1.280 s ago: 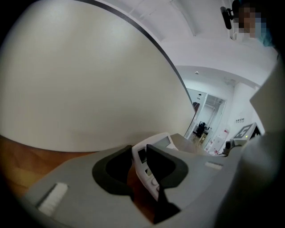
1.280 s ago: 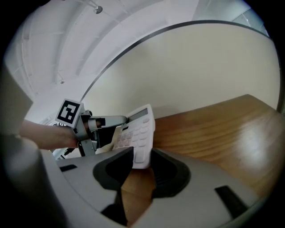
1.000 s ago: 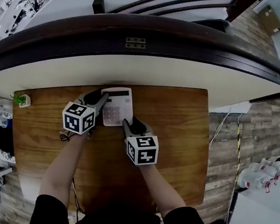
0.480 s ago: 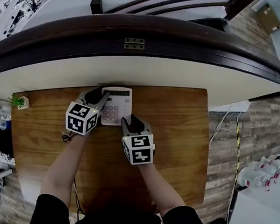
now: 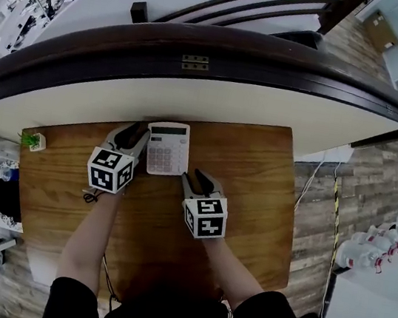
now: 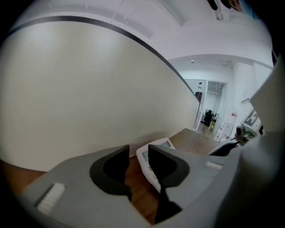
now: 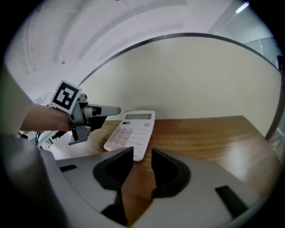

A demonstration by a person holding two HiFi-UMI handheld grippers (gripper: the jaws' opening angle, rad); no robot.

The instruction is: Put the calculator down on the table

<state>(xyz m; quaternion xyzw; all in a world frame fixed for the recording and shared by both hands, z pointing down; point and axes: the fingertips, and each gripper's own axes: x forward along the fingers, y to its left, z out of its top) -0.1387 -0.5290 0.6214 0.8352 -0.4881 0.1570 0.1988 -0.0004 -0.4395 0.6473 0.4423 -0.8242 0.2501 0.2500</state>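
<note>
on the table point(image 5: 257, 171) lies the calculator point(image 5: 167, 149); left gripper point(image 5: 137, 136) just widened beside it, unladen; right gripper point(image 5: 194, 178) parted, empty.

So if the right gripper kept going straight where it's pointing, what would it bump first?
Probably the calculator, lying flat just beyond the right gripper's open fingers. It might touch the wooden table first; depth is unclear.

Left gripper view: calculator point(image 6: 144, 158) mostly hidden behind one jaw of the left hand-held gripper point(image 6: 139, 149); only the display end shows. Head view: key legends too small to read. Small green item point(image 5: 33, 140) at the desk point(image 5: 245, 199) edge cannot be identified.
</note>
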